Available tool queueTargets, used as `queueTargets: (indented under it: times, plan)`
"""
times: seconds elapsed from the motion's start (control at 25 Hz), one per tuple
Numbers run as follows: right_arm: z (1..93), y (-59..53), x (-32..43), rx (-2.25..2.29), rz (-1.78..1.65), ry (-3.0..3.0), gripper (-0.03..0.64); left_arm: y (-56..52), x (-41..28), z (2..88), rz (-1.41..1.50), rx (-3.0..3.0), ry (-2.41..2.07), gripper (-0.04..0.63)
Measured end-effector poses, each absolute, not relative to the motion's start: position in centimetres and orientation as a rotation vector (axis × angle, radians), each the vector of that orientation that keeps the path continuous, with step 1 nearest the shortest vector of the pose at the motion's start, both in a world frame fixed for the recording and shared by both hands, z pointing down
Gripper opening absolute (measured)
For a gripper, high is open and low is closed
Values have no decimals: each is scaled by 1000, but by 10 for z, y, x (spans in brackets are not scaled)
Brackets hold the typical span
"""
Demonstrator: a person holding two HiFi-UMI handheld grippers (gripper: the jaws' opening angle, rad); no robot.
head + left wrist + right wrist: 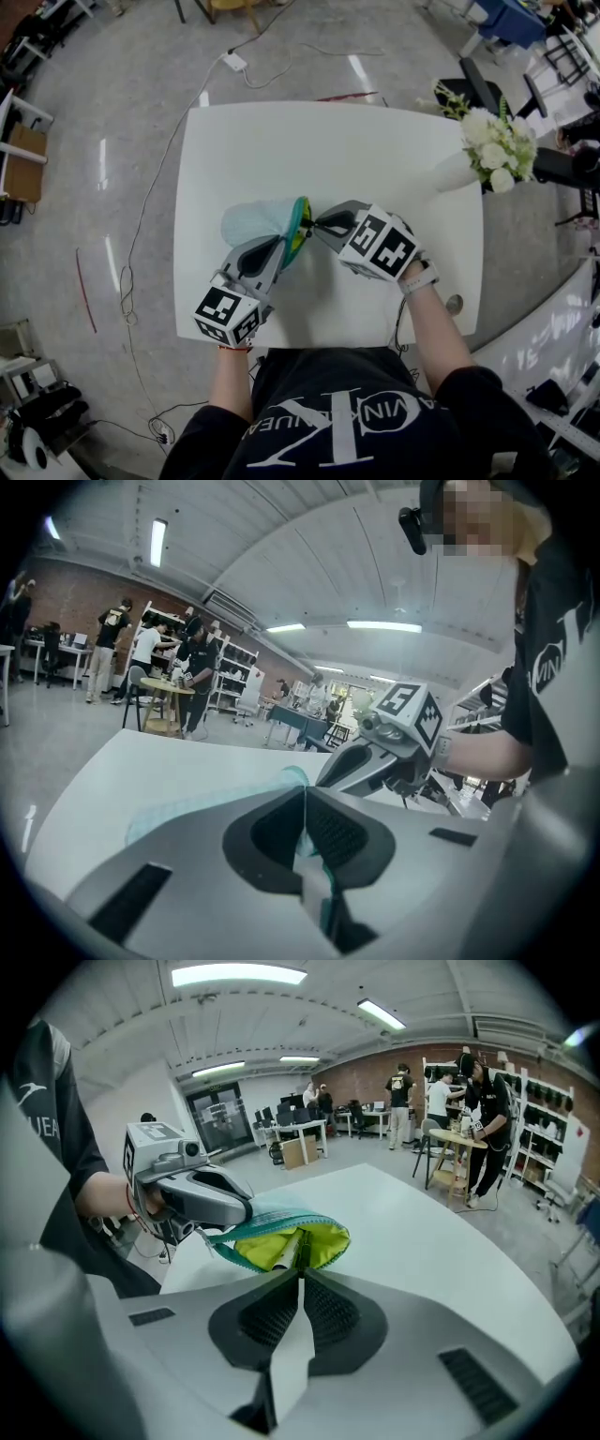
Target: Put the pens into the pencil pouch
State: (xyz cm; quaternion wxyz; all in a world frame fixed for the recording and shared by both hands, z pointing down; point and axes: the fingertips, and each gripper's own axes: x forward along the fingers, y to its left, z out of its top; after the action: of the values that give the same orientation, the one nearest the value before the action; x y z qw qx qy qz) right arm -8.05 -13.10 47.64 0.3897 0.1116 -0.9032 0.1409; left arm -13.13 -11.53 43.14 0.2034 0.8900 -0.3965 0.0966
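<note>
One pen [284,1247] shows inside the pouch [328,1239] only from the right gripper [301,1275], fingers [333,1314] shut empty; left gripper [306,790] pinches its rim.

Only legible txt: big "K" w/ letters "VIN" on person's black shirt [349,429].

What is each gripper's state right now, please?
Left gripper: closed on the rim of the teal fabric pencil pouch.
Right gripper: closed, holding nothing.

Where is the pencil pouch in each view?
Head view: pencil pouch mid-picture, slightly left of centre.
Left gripper view: it lies lower left of centre, seen from its side.
Right gripper view: it sits at centre, with its mouth open towards the camera.
Shared landmark: the white table under it.
</note>
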Motion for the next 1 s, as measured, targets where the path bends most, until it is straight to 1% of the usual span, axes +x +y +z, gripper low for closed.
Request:
queueTargets:
  times: [0.2,0.56,0.76,1.0]
  plan:
    - [481,-134,-86,275,321,-2273,23,-111,-124,435,326,2524,-1060,7]
    - [482,-127,-77,325,400,-2304,23,-110,-119,440,432,2592,-1052,8]
    - [480,-127,-56,426,471,-2331,19,-111,-103,444,508,2684,-986,8]
    - [484,-123,-30,579,576,-2352,9,-98,-85,470,689,2733,-871,8]
